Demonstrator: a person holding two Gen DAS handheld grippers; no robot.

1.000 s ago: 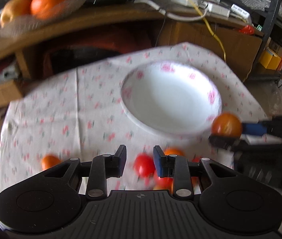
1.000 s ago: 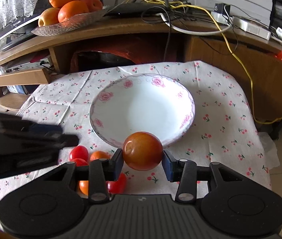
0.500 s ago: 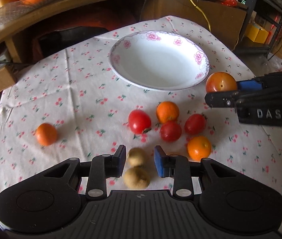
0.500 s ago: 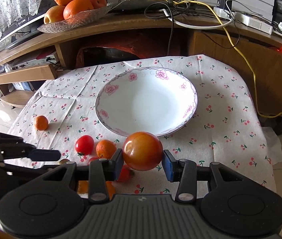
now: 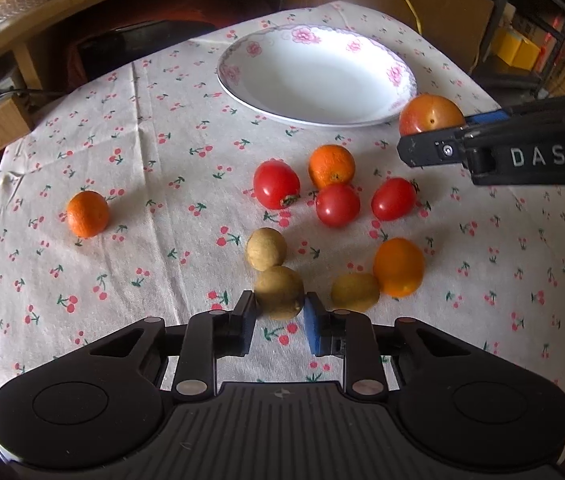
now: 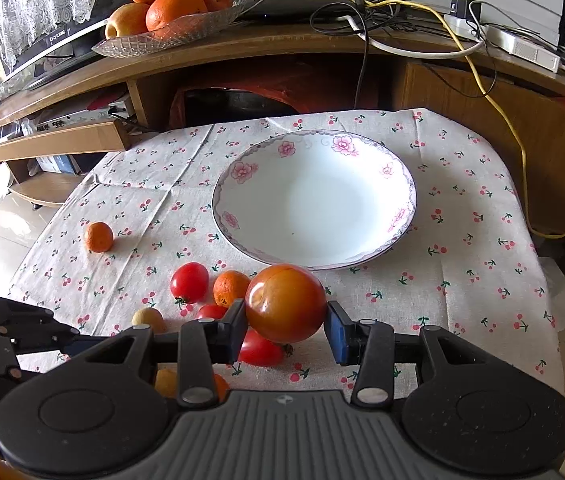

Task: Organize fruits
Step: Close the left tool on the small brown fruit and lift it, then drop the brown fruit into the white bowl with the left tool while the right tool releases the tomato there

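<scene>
My right gripper [image 6: 286, 330] is shut on a large orange-red tomato [image 6: 285, 303], held just short of the near rim of the white flowered plate [image 6: 242, 168], which has nothing in it. In the left wrist view the same tomato [image 5: 431, 114] hangs by the plate [image 5: 398, 76] rim. My left gripper [image 5: 278, 318] is open, its pads on either side of a brown longan [image 5: 279, 292] on the cloth, not closed on it. Two more longans [image 5: 266, 248] [image 5: 355, 292], three red tomatoes [image 5: 276, 184] and small oranges [image 5: 331, 165] lie nearby.
A lone small orange [image 5: 87, 213] sits at the left of the cherry-print tablecloth [image 5: 154, 152]. Behind the table stands a wooden TV bench with a glass fruit dish [image 6: 170, 32], cables and a power strip [image 6: 522, 48]. The table's right edge drops to the floor.
My left gripper has pulled back and down from near the plate, and now brackets a longan. My right gripper still holds the tomato, raised slightly before the plate.
</scene>
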